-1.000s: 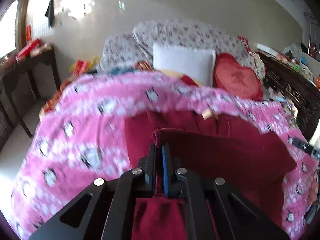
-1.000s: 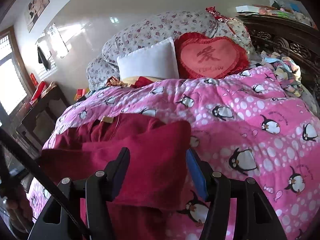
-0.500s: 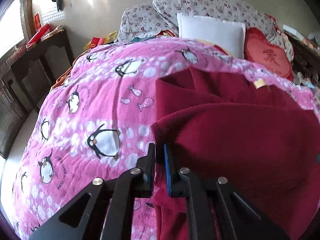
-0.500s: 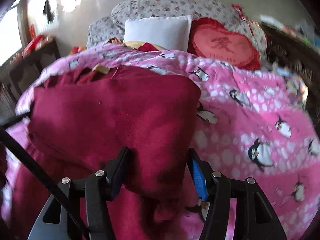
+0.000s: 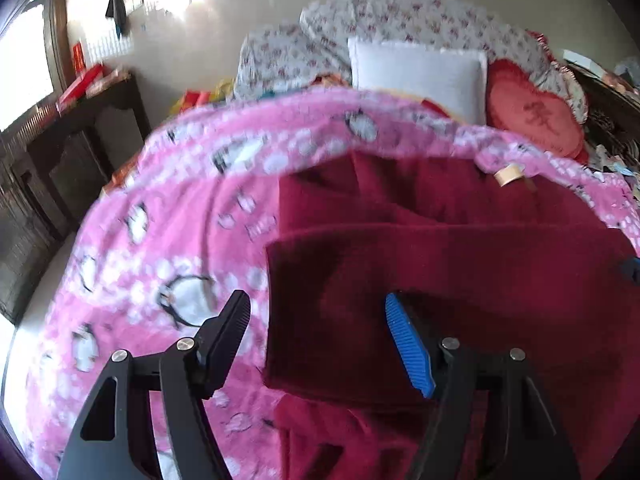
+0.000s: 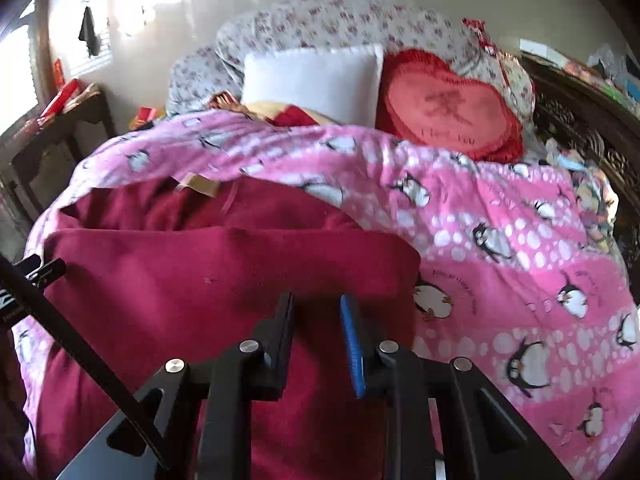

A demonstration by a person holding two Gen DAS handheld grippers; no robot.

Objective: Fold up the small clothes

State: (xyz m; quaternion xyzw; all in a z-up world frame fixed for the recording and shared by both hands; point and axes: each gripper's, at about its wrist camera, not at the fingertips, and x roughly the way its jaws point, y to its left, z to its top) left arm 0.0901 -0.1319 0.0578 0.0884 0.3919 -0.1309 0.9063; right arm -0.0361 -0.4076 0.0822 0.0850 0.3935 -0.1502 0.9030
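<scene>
A dark red garment [image 5: 440, 260] lies folded on the pink penguin blanket [image 5: 160, 240], its tan label [image 5: 508, 174] at the far edge. My left gripper [image 5: 315, 304] is opening. Its jaws stand wide astride the left corner of the folded top layer, and the pads do not press it. In the right wrist view the garment [image 6: 200, 272] fills the lower left. My right gripper [image 6: 317, 300] hovers over the near right part of the fold, jaws closing to a narrow gap. Cloth shows between them, with no pinch visible.
A white pillow [image 6: 312, 80], a red heart cushion [image 6: 452, 108] and floral bedding [image 5: 400, 28] lie at the head of the bed. A dark wooden side table [image 5: 80, 140] stands left. Carved dark wood furniture [image 6: 580, 120] and a heap of clothes [image 6: 592, 196] are right.
The left jaws went from shut on the garment's edge to wide open, releasing it. The lifted layer now lies flat on the lower one. The right jaws have narrowed. Both grippers came down.
</scene>
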